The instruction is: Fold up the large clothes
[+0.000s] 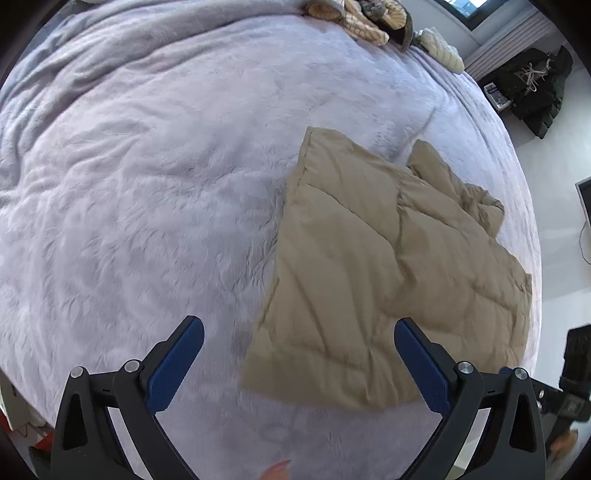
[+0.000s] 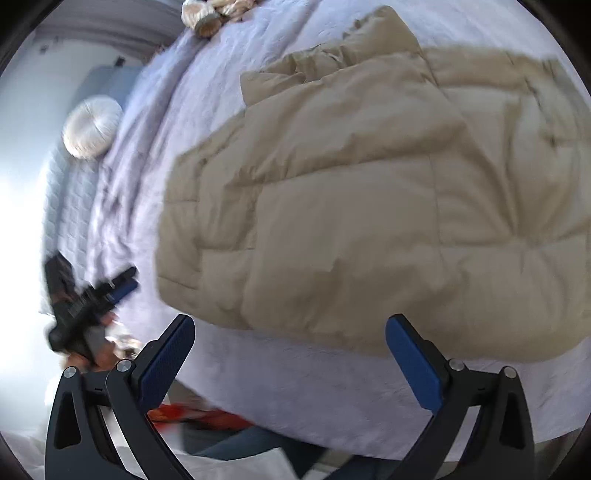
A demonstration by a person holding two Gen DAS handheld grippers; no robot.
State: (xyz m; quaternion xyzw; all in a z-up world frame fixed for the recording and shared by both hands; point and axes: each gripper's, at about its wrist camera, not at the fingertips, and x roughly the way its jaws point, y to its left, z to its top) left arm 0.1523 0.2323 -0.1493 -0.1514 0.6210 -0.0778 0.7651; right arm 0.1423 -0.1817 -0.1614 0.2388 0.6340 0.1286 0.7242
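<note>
One tan quilted puffer garment lies folded into a rough rectangle on the pale lilac fleece blanket, near its edge, creased, one corner rumpled. Above it, left gripper and right gripper hang with jaws wide apart, empty.

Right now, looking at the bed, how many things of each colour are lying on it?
Beige quilted garment: 1
Lavender blanket covering the bed: 1
Cream round cushion: 1
Cream-and-tan heap of items at the far edge, too bunched to separate: counted as 1
Total: 4
</note>
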